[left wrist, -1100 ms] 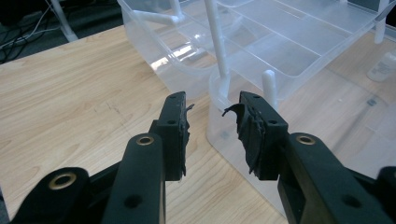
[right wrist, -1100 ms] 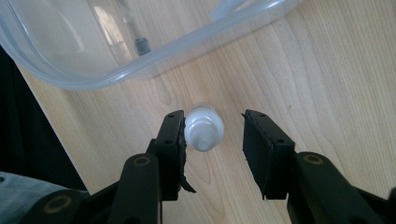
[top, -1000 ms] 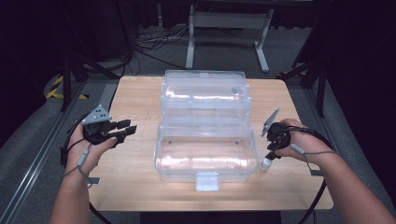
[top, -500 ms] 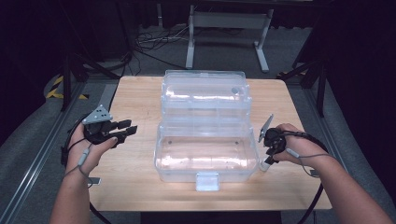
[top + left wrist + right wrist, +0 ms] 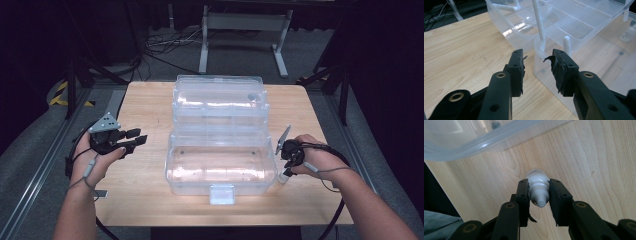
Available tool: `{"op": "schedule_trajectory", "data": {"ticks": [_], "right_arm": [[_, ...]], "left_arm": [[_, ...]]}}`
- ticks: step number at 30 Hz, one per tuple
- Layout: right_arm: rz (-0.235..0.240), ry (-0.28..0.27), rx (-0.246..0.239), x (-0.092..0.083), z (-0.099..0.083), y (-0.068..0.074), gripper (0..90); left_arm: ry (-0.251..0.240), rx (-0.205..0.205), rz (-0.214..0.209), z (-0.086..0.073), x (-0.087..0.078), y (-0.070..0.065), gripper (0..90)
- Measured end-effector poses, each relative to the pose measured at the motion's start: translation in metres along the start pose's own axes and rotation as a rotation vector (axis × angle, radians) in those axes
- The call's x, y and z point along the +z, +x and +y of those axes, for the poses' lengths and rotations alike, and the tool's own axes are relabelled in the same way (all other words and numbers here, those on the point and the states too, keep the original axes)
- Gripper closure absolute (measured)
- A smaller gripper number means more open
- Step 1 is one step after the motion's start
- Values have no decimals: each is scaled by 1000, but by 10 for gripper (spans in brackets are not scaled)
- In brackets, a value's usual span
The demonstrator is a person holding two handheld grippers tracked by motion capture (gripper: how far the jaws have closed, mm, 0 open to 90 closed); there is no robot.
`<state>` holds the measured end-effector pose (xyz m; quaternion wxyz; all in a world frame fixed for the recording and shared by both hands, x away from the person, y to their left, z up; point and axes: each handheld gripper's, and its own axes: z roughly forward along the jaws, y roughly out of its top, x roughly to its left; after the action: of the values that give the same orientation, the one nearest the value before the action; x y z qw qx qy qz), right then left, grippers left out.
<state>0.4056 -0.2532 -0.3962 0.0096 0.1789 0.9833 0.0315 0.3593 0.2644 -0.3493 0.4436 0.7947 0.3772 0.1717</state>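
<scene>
beside the box [image 5: 220,165], right tongs [image 5: 538,192] around bottle [image 5: 537,186]

The left gripper [image 5: 135,140] sits in the person's left hand [image 5: 92,160] on the left side, pointing to the right, its jaws apart with nothing between them. The right gripper [image 5: 283,175] is in the right hand [image 5: 312,160] on the right side, pointing down. Its jaws have just been closing and now press both sides of a small white bottle [image 5: 537,187].
</scene>
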Motion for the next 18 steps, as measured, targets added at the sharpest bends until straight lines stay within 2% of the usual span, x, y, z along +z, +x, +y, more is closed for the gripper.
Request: {"op": "schedule_trajectory", "data": {"ticks": [13,18], "right_arm": [[0,-3,15,1,-1,0,711],[2,-17,7,-8,1,1,712]], "left_arm": [[0,-2,-2,0,1,-1,629],[1,0,-2,0,0,0,630]]}}
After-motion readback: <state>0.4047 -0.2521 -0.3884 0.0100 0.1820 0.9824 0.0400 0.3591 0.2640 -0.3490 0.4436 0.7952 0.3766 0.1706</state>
